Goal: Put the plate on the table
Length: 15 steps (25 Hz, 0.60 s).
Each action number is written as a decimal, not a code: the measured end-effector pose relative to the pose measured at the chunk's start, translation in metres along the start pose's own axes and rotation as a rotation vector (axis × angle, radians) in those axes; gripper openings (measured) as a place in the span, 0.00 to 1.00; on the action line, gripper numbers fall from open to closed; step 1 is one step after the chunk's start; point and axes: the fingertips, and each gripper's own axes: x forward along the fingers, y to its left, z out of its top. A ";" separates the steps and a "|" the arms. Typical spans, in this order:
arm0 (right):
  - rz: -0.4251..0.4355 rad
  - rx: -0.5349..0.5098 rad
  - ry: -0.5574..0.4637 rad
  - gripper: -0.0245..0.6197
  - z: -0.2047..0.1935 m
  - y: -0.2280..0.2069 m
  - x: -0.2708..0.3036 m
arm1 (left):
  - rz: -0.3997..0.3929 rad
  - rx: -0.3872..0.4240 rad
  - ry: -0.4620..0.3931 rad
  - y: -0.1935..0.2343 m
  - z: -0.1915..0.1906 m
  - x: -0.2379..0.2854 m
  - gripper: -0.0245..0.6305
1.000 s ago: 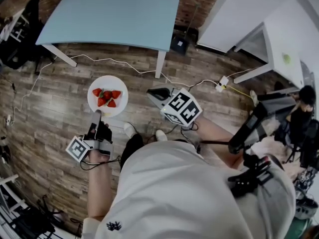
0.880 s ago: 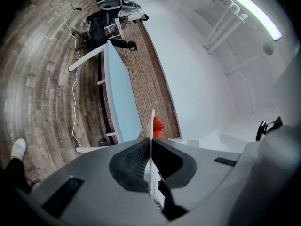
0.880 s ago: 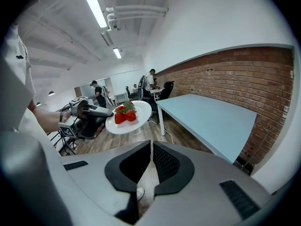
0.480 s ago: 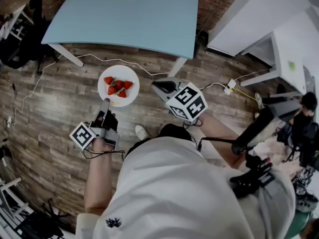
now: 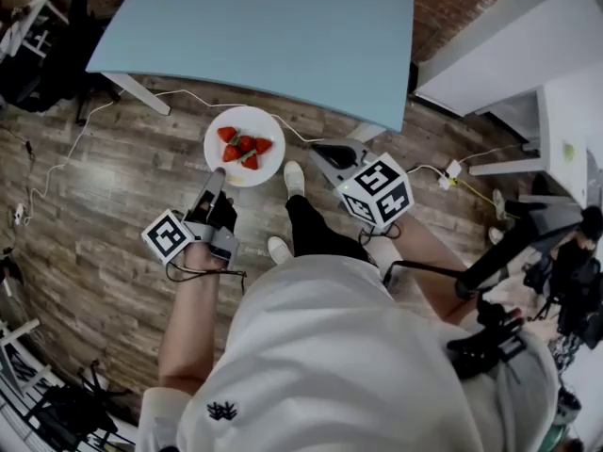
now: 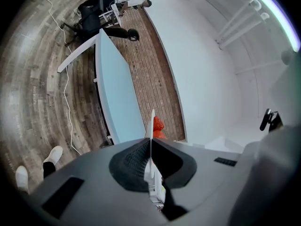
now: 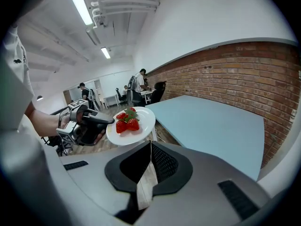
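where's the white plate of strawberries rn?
Head view, left of centre: round white plate clamped by its rim in the left gripper, airborne just short of the light blue table.

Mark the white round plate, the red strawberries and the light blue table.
White round plate [image 5: 247, 114]: head view, bare far rim.
Red strawberries [image 5: 247, 146]: head view, middle of the pile.
Light blue table [image 5: 264, 26]: head view, bare tabletop.
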 end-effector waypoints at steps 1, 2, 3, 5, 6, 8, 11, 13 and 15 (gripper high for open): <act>0.002 0.000 -0.002 0.05 0.005 -0.011 0.008 | -0.008 -0.001 0.000 0.001 0.007 0.013 0.05; 0.004 0.002 -0.005 0.05 0.011 -0.023 0.016 | -0.009 -0.003 0.001 0.003 0.015 0.026 0.05; 0.004 0.003 -0.006 0.05 0.019 -0.034 0.026 | -0.004 -0.009 0.002 0.006 0.025 0.039 0.05; 0.004 -0.001 -0.003 0.05 0.035 -0.056 0.044 | 0.010 -0.015 0.000 0.011 0.044 0.061 0.05; 0.003 -0.006 -0.003 0.05 0.044 -0.065 0.051 | 0.014 -0.014 -0.003 0.012 0.053 0.070 0.05; 0.009 -0.014 -0.009 0.05 0.061 -0.084 0.063 | 0.014 -0.016 -0.012 0.014 0.069 0.089 0.05; 0.031 -0.046 -0.015 0.05 0.089 -0.124 0.087 | 0.024 -0.022 -0.020 0.024 0.096 0.128 0.05; 0.042 -0.081 -0.017 0.05 0.105 -0.152 0.103 | 0.045 -0.021 -0.023 0.034 0.112 0.153 0.05; 0.050 -0.093 -0.017 0.05 0.115 -0.175 0.116 | 0.067 -0.014 -0.027 0.043 0.125 0.175 0.05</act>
